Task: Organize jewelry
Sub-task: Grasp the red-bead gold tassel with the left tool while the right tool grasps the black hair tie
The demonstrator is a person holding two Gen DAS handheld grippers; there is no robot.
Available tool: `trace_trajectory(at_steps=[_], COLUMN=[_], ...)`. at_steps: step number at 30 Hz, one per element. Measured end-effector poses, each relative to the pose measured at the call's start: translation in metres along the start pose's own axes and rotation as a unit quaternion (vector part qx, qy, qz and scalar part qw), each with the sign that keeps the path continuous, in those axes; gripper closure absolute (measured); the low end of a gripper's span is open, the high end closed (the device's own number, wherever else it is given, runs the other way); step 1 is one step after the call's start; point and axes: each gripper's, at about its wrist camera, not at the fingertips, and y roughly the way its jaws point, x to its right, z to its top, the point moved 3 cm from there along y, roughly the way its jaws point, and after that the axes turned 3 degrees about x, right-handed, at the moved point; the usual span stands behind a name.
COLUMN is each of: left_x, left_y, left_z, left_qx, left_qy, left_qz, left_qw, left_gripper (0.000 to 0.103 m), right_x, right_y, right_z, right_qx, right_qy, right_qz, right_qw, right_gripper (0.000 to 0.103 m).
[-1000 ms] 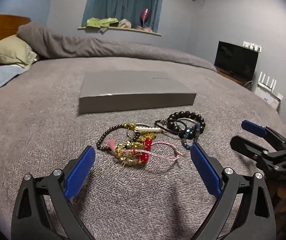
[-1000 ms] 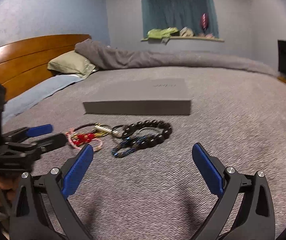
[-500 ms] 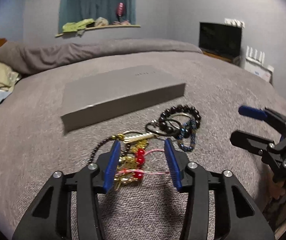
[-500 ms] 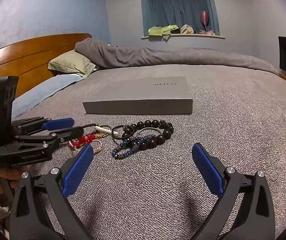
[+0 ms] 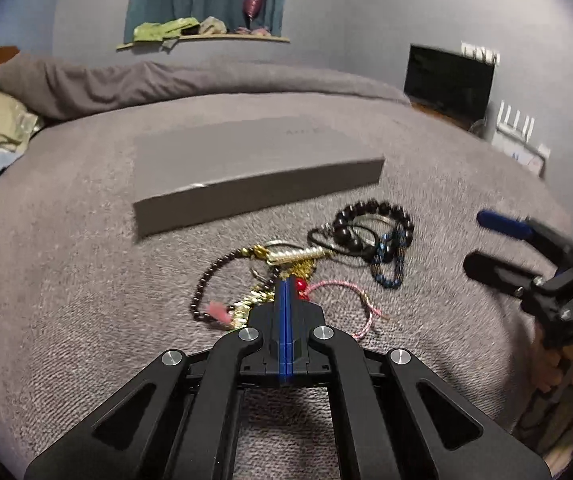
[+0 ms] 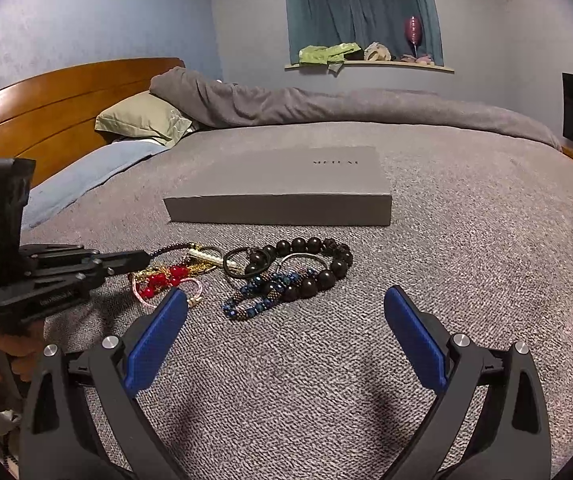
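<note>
A tangle of jewelry lies on the grey bed cover in front of a closed grey box [image 5: 246, 168] [image 6: 282, 188]. It holds a black bead bracelet [image 5: 374, 220] [image 6: 318, 264], a blue bead bracelet [image 5: 390, 264] [image 6: 262, 300], a red bead and pink cord bracelet [image 5: 342, 300] [image 6: 162, 280] and gold pieces [image 5: 286, 256]. My left gripper [image 5: 284, 286] is shut, its tips over the red and gold pieces; whether it pinches one is hidden. It shows in the right wrist view [image 6: 142, 258]. My right gripper [image 6: 286, 312] is open and empty, just short of the blue bracelet; it shows in the left wrist view [image 5: 486, 240].
A rolled grey duvet [image 6: 326, 104] and a green pillow [image 6: 142, 120] lie at the far side. A wooden headboard [image 6: 46, 104] is at the left. A black TV [image 5: 448, 80] stands by the right wall. Grey bed cover [image 6: 486, 240] spreads right of the jewelry.
My left gripper has closed from wide open to shut while moving forward onto the red and gold pieces. The right gripper stayed open and edged closer to the jewelry.
</note>
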Motion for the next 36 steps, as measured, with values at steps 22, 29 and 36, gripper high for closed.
trace_trajectory(at_steps=[22,29,36], left_x=[0.011,0.013,0.006], left_y=[0.011,0.028,0.015], left_z=[-0.002,-0.009,-0.007], left_qx=[-0.018,-0.052,-0.042], left_qy=[0.037,0.064,0.051], left_qz=[-0.012,0.002,-0.009], left_qw=[0.9991,0.9966,0.9978], left_gripper=[0.067,0.07,0.088], right_x=[-0.025,-0.029,-0.028], right_y=[0.075,0.101,0.085], right_z=[0.021,0.013,0.019], right_qx=[-0.078,-0.118,-0.088], right_qy=[-0.059,-0.073,-0.072], right_qz=[0.028,0.029,0.036], right_qw=[0.995,0.99,0.993], right_gripper=[0.035,0.08,0.1])
